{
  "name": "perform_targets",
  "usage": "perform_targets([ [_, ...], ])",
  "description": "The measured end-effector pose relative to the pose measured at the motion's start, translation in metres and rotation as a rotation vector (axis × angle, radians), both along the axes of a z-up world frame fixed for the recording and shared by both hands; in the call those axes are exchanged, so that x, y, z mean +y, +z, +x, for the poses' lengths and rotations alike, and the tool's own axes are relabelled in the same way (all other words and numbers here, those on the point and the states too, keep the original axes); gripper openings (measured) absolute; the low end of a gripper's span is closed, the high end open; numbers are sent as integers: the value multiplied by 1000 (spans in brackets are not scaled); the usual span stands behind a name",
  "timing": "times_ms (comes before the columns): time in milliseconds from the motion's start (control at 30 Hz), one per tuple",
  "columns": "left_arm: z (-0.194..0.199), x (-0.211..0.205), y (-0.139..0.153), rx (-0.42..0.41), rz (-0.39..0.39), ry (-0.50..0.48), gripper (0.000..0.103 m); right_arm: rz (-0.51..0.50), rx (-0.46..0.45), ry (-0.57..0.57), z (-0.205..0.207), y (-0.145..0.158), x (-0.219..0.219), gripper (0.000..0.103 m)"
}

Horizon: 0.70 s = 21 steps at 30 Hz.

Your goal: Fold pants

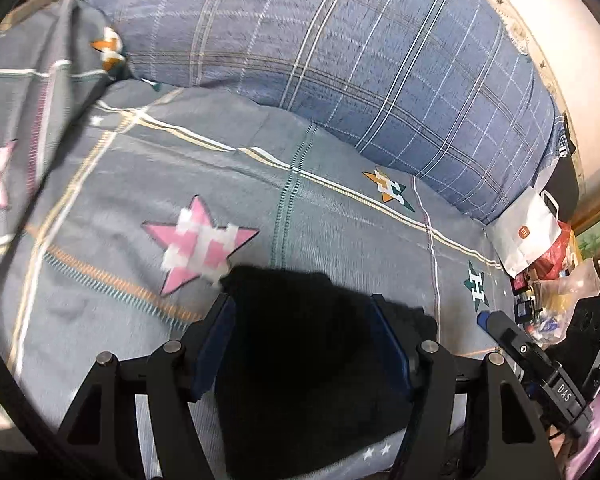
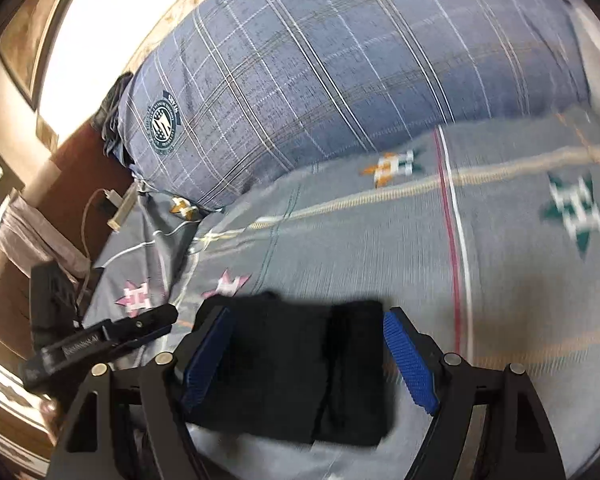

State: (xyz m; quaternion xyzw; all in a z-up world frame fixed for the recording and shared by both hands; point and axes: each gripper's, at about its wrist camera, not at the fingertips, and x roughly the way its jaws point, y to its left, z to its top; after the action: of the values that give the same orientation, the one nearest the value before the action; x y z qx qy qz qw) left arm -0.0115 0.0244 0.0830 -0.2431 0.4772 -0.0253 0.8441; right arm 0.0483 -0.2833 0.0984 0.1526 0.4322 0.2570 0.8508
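Observation:
The black pants [image 1: 300, 360] lie as a folded bundle on the grey star-print bedsheet [image 1: 340, 216]. My left gripper [image 1: 302, 304] hangs over them, open, its blue pads [image 1: 216, 348] apart, with the dark cloth spreading under and past the right finger. In the right wrist view the folded pants [image 2: 300, 372] lie flat on the sheet [image 2: 500, 280], a crease down their middle. My right gripper [image 2: 306, 314] stands open above them, and its right pad [image 2: 410, 360] is clear of the cloth. Each view shows the other gripper at its side: the right gripper [image 1: 532, 352] and the left gripper [image 2: 112, 336].
A big blue plaid pillow [image 1: 360, 60] lies across the far side of the bed. A white paper bag [image 1: 528, 236] and a heap of small items [image 1: 552, 288] stand at the bed's right end. A cable and charger [image 2: 116, 208] lie at the left edge by a wooden frame.

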Motion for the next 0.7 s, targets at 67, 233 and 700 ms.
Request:
perform_targets([
  [67, 4, 5, -17, -3, -51, 8, 68, -3, -21, 10, 8, -7, 0, 81],
  [233, 6, 2, -33, 52, -24, 31, 68, 10, 30, 30, 10, -38, 5, 81],
  [700, 7, 9, -39, 65, -42, 60, 68, -160, -4, 68, 5, -43, 36, 8],
])
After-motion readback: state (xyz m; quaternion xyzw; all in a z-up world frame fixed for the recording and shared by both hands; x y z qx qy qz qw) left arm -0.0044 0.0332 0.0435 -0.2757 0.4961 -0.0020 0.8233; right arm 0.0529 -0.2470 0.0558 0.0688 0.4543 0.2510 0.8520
